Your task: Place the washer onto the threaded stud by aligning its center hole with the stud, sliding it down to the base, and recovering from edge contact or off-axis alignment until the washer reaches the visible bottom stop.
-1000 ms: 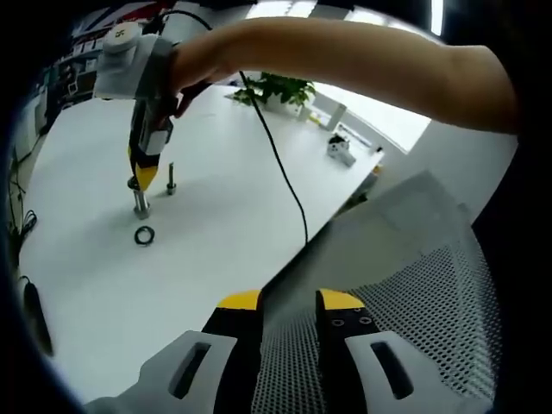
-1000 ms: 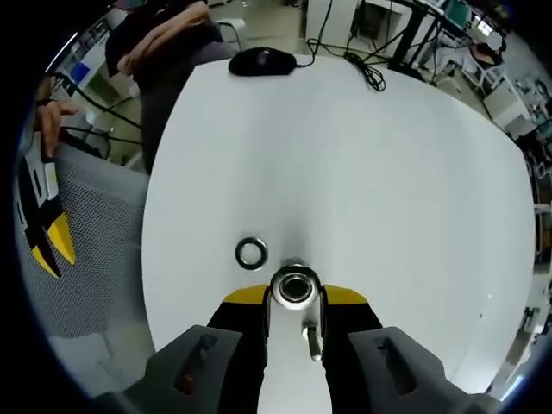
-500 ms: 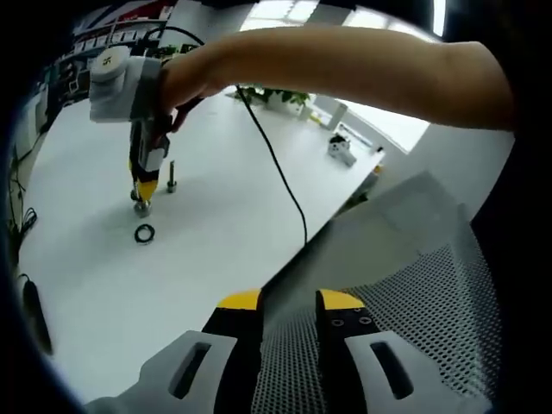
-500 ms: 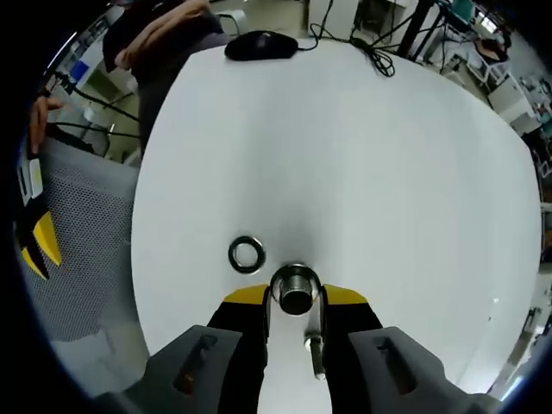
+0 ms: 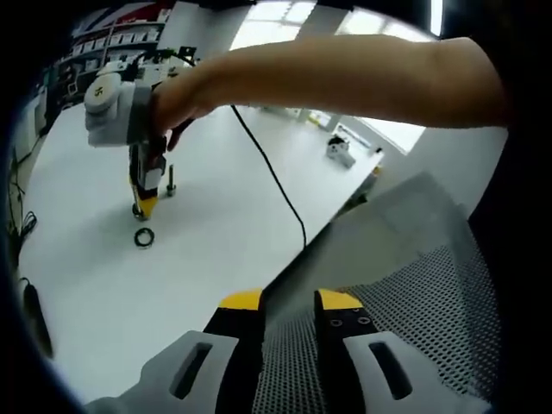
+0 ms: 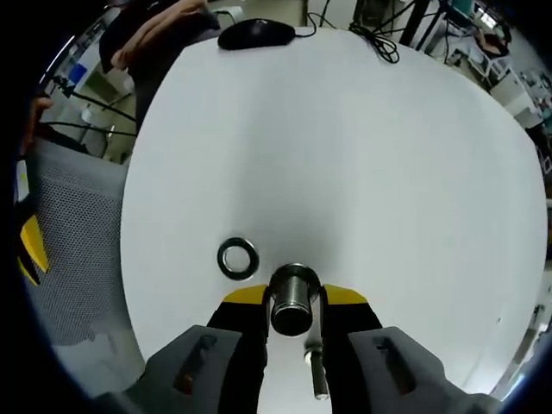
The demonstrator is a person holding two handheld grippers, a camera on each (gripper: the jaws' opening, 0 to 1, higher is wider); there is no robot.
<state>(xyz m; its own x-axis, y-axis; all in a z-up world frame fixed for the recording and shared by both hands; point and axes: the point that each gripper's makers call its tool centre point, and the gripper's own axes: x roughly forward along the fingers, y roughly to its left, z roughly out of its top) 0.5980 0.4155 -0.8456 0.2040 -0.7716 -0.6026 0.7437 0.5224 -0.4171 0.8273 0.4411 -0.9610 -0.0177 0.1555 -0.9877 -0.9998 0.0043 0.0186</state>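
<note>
Meanwhile, the right gripper (image 6: 293, 297) stood with its yellow-tipped jaws narrowly closed around a threaded metal cylinder (image 6: 292, 304), seen end-on from above, with a second, thinner stud (image 6: 316, 375) lying between the jaws nearer the camera. Just beside the cylinder, the washer (image 6: 237, 258) lay flat on the white table (image 6: 362, 155), toward the edge that borders a grey mesh chair (image 6: 65, 250). From the left gripper view, the left gripper (image 5: 289, 304) hung over that chair's mesh (image 5: 414, 302), jaws a narrow gap apart and holding nothing, while the washer (image 5: 144, 236) lay below the right gripper (image 5: 145, 203), and a computer mouse (image 6: 255, 33) sat at the table's far edge.
</note>
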